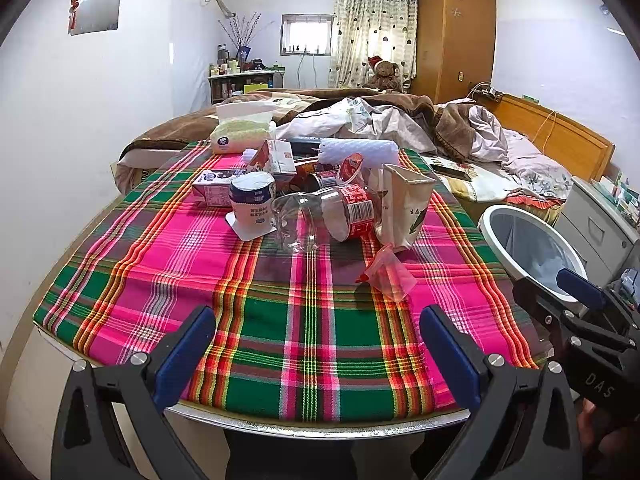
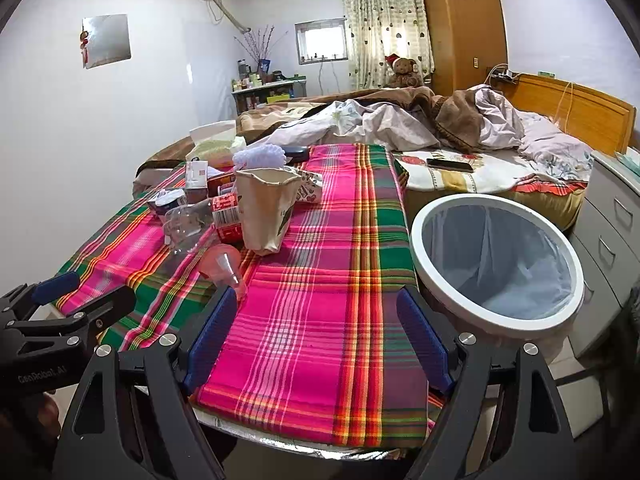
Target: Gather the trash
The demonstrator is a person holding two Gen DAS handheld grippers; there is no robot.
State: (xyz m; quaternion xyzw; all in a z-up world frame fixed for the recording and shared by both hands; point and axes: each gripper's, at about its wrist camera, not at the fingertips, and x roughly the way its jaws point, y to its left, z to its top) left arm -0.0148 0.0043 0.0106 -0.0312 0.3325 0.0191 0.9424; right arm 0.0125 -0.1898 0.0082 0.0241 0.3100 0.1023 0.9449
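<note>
Trash is piled mid-table on a plaid cloth (image 1: 280, 320): a clear plastic bottle with a red label (image 1: 320, 216) lying on its side, a white yoghurt cup (image 1: 253, 204), a beige paper bag (image 1: 404, 208), milk cartons (image 1: 212, 188) and a small pink plastic bag (image 1: 390, 276). My left gripper (image 1: 318, 340) is open over the near edge, nothing between its fingers. My right gripper (image 2: 316, 332) is open over the table's right part, also with nothing in it. A white-rimmed bin with a grey liner (image 2: 496, 260) stands at the table's right. The bottle (image 2: 192, 220) and the paper bag (image 2: 266, 208) lie to the left in the right wrist view.
Behind the table is a bed with rumpled bedding (image 1: 400, 120) and a phone (image 2: 450, 165) on it. A tissue pack (image 1: 240, 128) sits at the table's far edge. A grey drawer unit (image 2: 612, 232) stands right of the bin. A wooden wardrobe (image 1: 452, 32) is at the back.
</note>
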